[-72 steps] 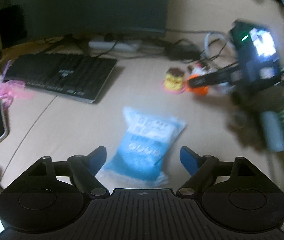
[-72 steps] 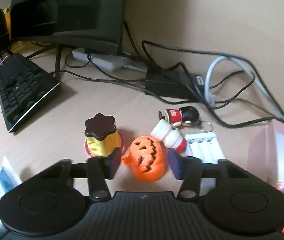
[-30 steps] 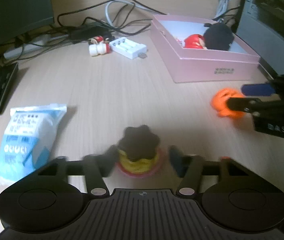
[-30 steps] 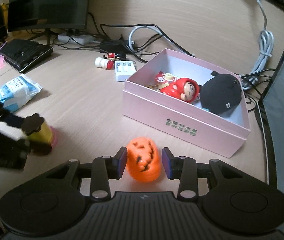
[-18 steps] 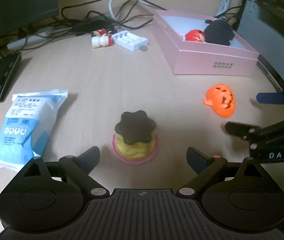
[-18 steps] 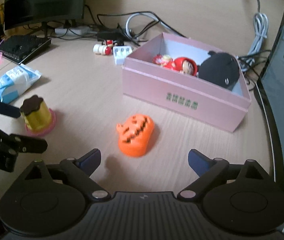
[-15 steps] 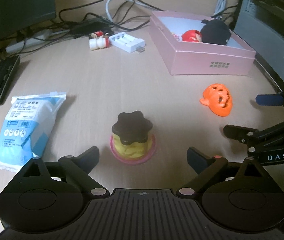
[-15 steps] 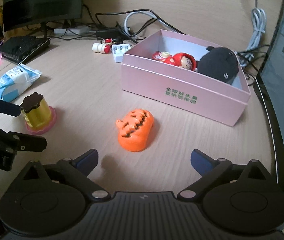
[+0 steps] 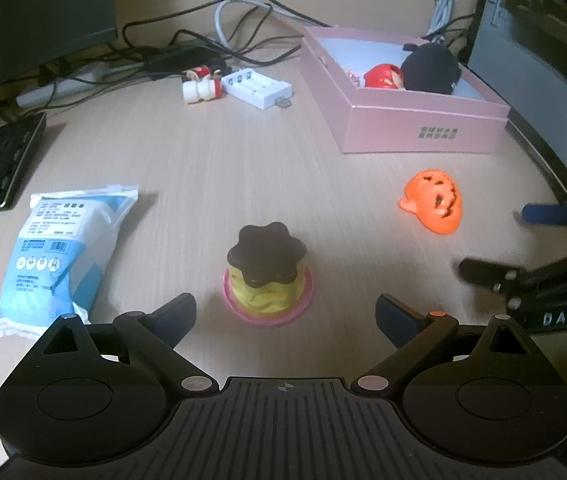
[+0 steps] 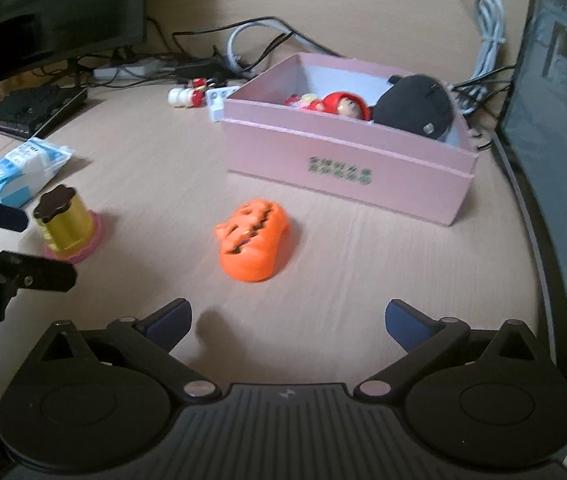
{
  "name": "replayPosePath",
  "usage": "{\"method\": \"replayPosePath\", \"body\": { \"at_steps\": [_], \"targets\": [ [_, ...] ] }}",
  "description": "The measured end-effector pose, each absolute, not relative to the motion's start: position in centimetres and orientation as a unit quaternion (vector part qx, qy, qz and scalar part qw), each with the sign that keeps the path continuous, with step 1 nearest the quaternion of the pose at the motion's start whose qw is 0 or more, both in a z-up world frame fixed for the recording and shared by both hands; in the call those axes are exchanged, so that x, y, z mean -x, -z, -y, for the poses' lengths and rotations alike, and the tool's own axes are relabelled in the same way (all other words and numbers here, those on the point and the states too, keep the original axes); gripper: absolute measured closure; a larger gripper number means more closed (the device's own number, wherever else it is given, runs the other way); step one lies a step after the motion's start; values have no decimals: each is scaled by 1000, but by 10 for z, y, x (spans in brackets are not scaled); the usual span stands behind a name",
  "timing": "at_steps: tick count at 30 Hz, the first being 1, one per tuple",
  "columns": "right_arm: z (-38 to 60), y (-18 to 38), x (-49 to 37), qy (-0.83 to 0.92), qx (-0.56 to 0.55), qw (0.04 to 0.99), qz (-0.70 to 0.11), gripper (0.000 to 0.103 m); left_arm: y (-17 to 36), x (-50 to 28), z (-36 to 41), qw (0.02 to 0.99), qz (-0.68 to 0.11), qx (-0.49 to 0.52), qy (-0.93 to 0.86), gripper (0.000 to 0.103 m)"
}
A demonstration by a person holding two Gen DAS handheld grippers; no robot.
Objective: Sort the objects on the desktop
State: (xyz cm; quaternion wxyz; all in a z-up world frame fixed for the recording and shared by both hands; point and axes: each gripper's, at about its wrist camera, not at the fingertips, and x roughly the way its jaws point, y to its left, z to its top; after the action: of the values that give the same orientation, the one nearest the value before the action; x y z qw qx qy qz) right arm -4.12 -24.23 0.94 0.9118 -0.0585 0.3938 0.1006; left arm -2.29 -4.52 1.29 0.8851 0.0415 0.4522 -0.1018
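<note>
I find the left claw [image 9: 285, 314] tilted down toward the surface, its jaws spread wide after just opening; nothing is pressed between the blue pads [image 9: 175, 316]. In the right wrist view the left claw shows at the left edge, low over the surface. My right claw [image 10: 287, 322] is likewise pitched downward, jaws at full spread after just opening, gripping nothing. In the left wrist view its two fingers [image 9: 487, 274] reach in from the right edge, blurred, standing apart from each other.
</note>
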Motion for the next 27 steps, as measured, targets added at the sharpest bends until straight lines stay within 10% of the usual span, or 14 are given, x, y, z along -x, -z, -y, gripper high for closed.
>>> {"method": "replayPosePath", "body": {
  "at_steps": [6,18,27],
  "targets": [
    [239,-13,30,-105,63,917,-380,0,-12,25,40,885,-455,-44,90,4],
    [204,-13,-4,-133,73,906,-395,66,-20,34,25,892,-445,-31,72,4],
    [216,-40,14,-132,69,911,-385,71,-8,3,41,888,-451,-40,85,21]
  ]
}}
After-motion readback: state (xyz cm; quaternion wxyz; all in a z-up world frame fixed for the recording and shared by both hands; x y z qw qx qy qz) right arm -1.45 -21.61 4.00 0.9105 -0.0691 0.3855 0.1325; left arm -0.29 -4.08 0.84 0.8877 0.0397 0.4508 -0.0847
